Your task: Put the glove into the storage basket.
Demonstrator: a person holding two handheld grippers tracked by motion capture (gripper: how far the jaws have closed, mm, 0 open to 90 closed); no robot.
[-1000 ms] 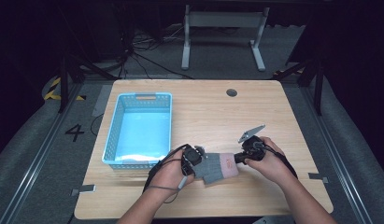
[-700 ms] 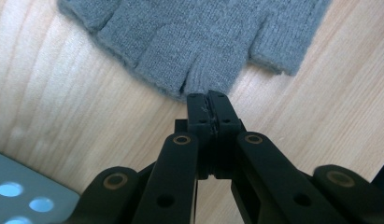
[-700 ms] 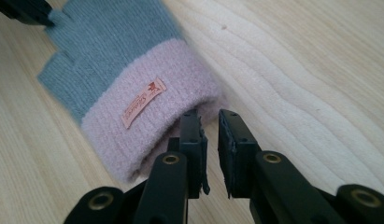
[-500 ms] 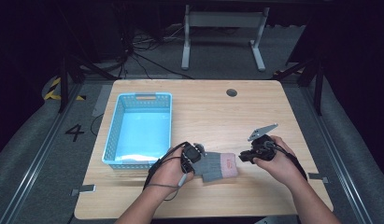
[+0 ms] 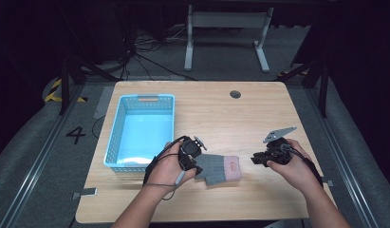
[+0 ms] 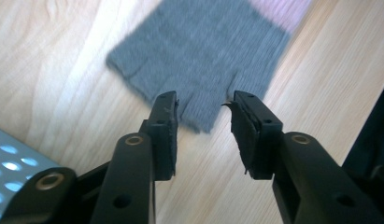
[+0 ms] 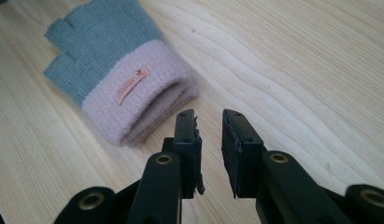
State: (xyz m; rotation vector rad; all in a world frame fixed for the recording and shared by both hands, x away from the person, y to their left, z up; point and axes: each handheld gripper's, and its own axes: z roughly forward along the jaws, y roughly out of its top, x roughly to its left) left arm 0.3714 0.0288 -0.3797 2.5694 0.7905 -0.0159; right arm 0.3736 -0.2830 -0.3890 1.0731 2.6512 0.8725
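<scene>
I see the grey glove [image 5: 220,168] flat on the bench [image 5: 216,114], long axis left-right, pink cuff toward my right gripper [image 7: 209,122], finger stubs toward my left gripper [image 6: 204,105]. Left jaws are spread, straddling a finger stub's edge; right jaws gape narrowly, empty, just short of the cuff.

The right gripper [image 5: 257,158] has withdrawn from the pink cuff of the glove [image 5: 220,168] and now stands apart from it, jaws parted with nothing between them. The left gripper [image 5: 192,164] has released the grey finger end, jaws parted.
</scene>
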